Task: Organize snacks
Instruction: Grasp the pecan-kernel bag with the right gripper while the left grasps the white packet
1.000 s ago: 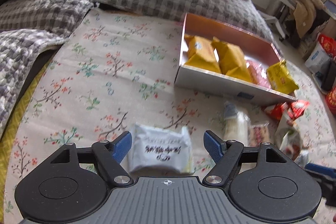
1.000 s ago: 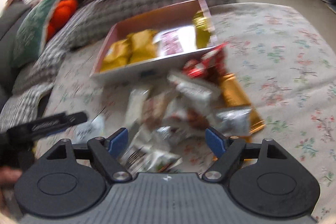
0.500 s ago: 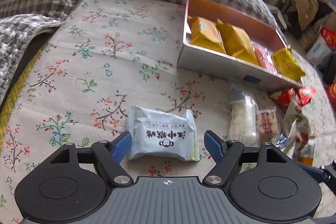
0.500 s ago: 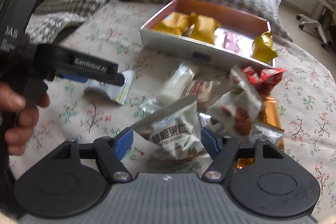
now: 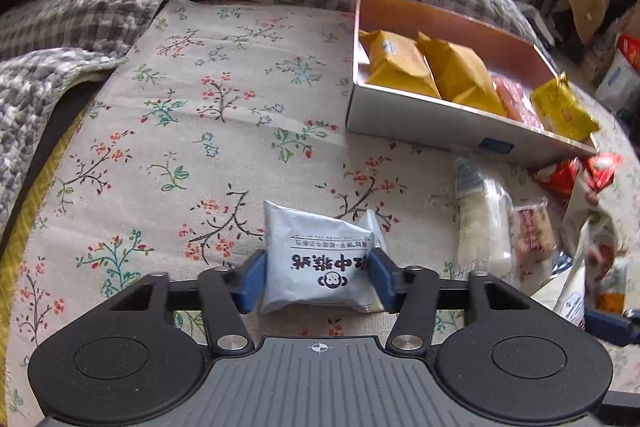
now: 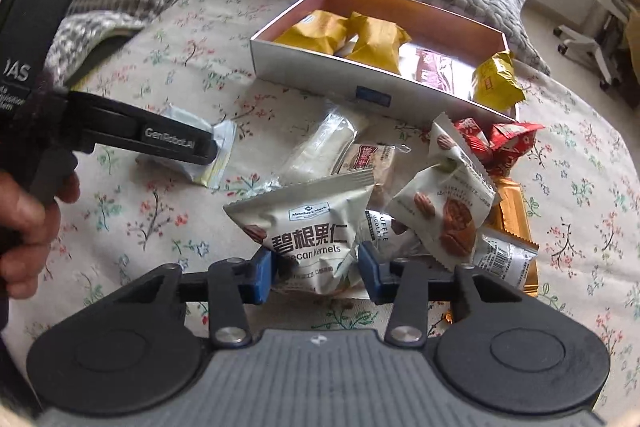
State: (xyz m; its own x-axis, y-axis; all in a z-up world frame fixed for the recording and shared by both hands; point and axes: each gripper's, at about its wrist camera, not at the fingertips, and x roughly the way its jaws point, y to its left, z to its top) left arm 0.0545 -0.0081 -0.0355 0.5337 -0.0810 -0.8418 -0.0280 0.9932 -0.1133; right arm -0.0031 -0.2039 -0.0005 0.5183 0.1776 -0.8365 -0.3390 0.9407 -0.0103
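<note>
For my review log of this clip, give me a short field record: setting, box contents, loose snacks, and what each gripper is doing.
setting: flowered cloth
box: open box holding yellow packets
loose snacks: pile in front of the box, red wrappers among them
left gripper: fingers closing around grey packet
right gripper: fingers closing around pecan packet

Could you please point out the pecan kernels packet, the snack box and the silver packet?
pecan kernels packet [image 6: 308,231], right wrist view, printed front.
snack box [image 6: 320,73], right wrist view, near wall.
silver packet [image 5: 316,255], left wrist view, printed face.
</note>
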